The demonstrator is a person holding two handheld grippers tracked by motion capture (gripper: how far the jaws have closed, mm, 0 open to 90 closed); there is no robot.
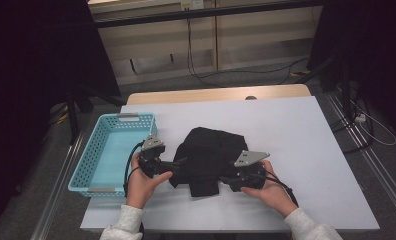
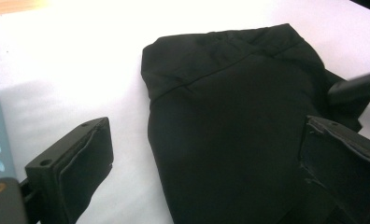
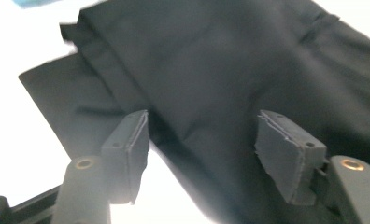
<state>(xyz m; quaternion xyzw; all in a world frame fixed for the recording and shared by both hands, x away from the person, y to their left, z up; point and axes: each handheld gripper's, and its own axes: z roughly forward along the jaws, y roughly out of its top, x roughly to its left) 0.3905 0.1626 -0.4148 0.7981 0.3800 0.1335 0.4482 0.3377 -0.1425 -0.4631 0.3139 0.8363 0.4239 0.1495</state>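
Note:
A folded black garment [image 1: 206,159] lies in the middle of the white table [image 1: 296,140]. My left gripper [image 1: 178,164] is at its left edge, open, its jaws straddling the cloth's near left side; in the left gripper view the black garment [image 2: 239,121] spreads between the wide-apart jaws. My right gripper [image 1: 225,179] is at the garment's near right corner, open. In the right gripper view the black garment [image 3: 230,79] lies just beyond and between the two grey pads [image 3: 286,154], with nothing pinched.
A light blue perforated basket [image 1: 93,160] sits at the table's left edge, close beside my left hand. The far and right parts of the white table are bare. Cables run on the floor beyond the table.

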